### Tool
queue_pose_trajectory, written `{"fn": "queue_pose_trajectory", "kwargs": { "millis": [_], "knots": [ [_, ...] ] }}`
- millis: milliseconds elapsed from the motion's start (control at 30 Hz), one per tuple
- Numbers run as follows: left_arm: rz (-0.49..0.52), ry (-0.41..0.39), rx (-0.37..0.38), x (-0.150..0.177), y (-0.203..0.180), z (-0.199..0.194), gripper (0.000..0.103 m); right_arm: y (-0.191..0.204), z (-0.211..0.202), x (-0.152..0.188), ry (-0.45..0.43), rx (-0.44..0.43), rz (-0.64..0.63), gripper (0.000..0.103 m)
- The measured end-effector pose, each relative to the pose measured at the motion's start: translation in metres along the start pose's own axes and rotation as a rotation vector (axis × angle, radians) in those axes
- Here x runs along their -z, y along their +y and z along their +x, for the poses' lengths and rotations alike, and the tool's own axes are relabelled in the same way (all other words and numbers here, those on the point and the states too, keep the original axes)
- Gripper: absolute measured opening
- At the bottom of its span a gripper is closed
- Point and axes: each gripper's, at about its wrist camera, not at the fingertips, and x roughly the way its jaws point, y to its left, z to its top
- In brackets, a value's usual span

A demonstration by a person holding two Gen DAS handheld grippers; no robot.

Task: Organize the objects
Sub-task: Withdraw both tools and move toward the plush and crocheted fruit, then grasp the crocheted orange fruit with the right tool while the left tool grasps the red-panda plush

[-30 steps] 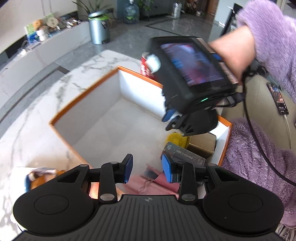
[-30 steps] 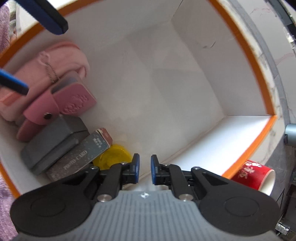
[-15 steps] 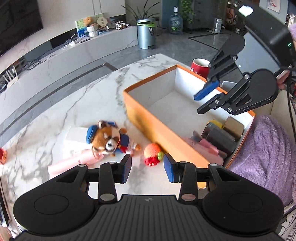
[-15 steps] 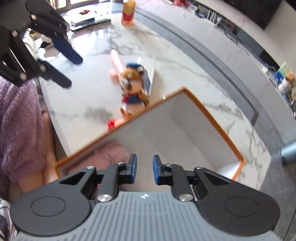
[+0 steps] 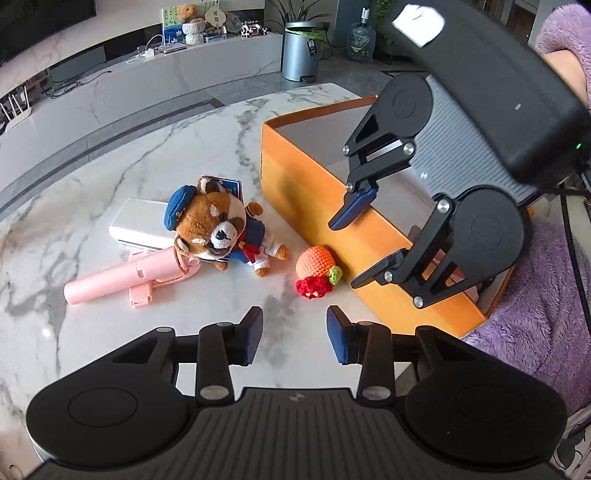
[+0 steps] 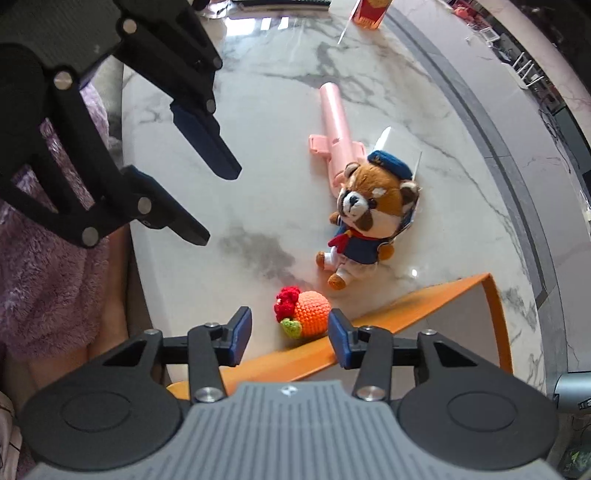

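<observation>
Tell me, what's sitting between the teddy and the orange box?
A crocheted orange ball with red and green bits lies on the marble between the plush bear and the orange box. Both wrist views show it.

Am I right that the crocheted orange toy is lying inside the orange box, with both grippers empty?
Not quite: the crocheted orange toy lies on the marble table, outside the orange box, against its wall, as the left wrist view shows. The left gripper and right gripper are indeed empty.

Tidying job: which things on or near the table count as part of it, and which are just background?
Part of the job: orange box, plush toy, crochet fruit, pink fan, white box, left gripper, right gripper, both open and empty.

Background: bin, water jug, shelf ornaments.
</observation>
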Motion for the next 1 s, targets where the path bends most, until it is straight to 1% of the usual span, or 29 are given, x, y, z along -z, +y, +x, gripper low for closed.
{"fn": "queue_pose_trajectory", "kwargs": {
  "millis": [133,233,333,533,567,667,700,767,867,933,1000],
  "knots": [
    [-0.021,0.0,0.017,0.0,0.013,0.014,0.045,-0.005,0.036,-0.014,0.096,-0.016,-0.043,0.049],
    [-0.044,0.002,0.034,0.001,0.024,0.024,0.045,-0.006,0.052,-0.019,0.144,-0.019,-0.066,0.052],
    [-0.068,-0.006,0.041,0.0,0.034,0.033,0.045,-0.008,0.065,-0.019,0.184,-0.035,-0.078,0.057],
    [-0.119,-0.026,0.052,-0.003,0.048,0.043,0.045,-0.013,0.085,-0.017,0.23,-0.064,-0.078,0.057],
    [-0.126,-0.032,0.051,-0.004,0.049,0.044,0.045,-0.013,0.087,-0.016,0.234,-0.066,-0.078,0.055],
    [-0.143,-0.044,0.046,-0.007,0.051,0.044,0.046,-0.011,0.086,-0.013,0.22,-0.064,-0.086,0.054],
    [-0.147,-0.047,0.042,-0.008,0.051,0.043,0.051,-0.011,0.085,-0.012,0.225,-0.045,-0.075,0.053],
    [-0.159,-0.056,0.031,-0.01,0.052,0.041,0.056,-0.01,0.079,-0.009,0.21,-0.044,-0.074,0.053],
    [-0.197,-0.073,-0.009,-0.015,0.054,0.037,0.059,-0.011,0.059,-0.008,0.16,-0.034,-0.066,0.053],
    [-0.239,-0.09,-0.031,-0.019,0.058,0.034,0.064,-0.012,0.041,-0.007,0.119,-0.021,-0.053,0.053],
    [-0.287,-0.107,-0.042,-0.023,0.061,0.032,0.07,-0.014,0.022,-0.007,0.077,0.01,-0.047,0.053]
  ]
}}
